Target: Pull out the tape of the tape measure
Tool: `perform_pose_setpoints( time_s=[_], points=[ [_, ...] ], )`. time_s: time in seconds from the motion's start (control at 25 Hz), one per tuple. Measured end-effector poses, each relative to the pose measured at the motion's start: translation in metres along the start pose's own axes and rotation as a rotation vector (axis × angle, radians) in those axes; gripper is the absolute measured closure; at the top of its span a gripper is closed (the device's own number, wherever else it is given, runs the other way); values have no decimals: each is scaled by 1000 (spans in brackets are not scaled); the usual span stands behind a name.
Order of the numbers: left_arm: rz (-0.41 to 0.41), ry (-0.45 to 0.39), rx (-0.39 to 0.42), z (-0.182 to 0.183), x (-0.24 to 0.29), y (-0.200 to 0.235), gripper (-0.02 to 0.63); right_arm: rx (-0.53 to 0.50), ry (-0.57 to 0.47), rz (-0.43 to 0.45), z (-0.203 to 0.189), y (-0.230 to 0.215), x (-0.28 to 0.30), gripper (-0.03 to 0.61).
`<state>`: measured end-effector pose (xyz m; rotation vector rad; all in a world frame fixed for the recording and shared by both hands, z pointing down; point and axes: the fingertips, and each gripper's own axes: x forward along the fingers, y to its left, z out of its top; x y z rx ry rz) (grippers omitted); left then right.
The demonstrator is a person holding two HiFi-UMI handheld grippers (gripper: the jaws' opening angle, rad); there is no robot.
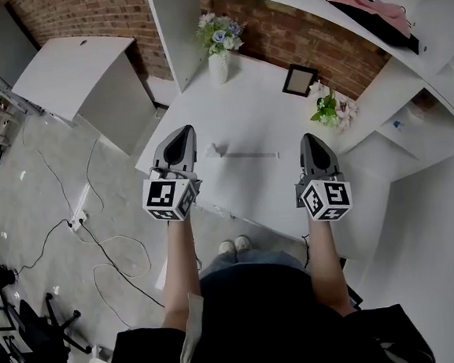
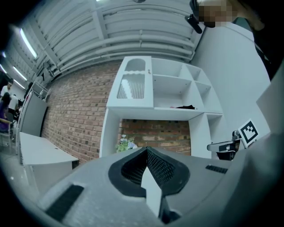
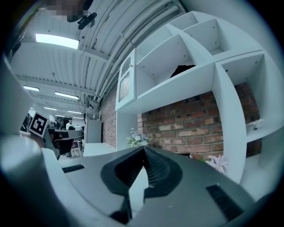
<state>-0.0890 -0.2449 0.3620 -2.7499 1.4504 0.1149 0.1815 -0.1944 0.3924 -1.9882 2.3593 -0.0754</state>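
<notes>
The tape measure (image 1: pixel 213 149) is a small pale body lying on the white table (image 1: pixel 251 190), with a thin strip of tape (image 1: pixel 248 155) stretched out to its right. My left gripper (image 1: pixel 182 135) hovers just left of it and my right gripper (image 1: pixel 310 139) just beyond the strip's far end. Both point level toward the back wall. In the left gripper view the jaws (image 2: pixel 146 149) are shut with nothing between them. The right gripper view shows its jaws (image 3: pixel 144 147) shut and empty too. The tape measure does not show in either gripper view.
A white vase of flowers (image 1: pixel 217 51) stands at the table's back, with a dark picture frame (image 1: pixel 299 79) and more flowers (image 1: pixel 327 109) at the right. White shelves (image 1: pixel 408 82) rise behind and to the right. A side desk (image 1: pixel 75 71) and floor cables (image 1: pixel 98 243) lie left.
</notes>
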Motion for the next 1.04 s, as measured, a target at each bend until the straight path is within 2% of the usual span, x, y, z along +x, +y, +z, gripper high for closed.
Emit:
perform_pose_setpoints(
  time_s=[1.04],
  points=[
    [-33, 27, 18, -5, 5, -9, 604, 3, 2, -1, 2, 0, 1, 581]
  ],
)
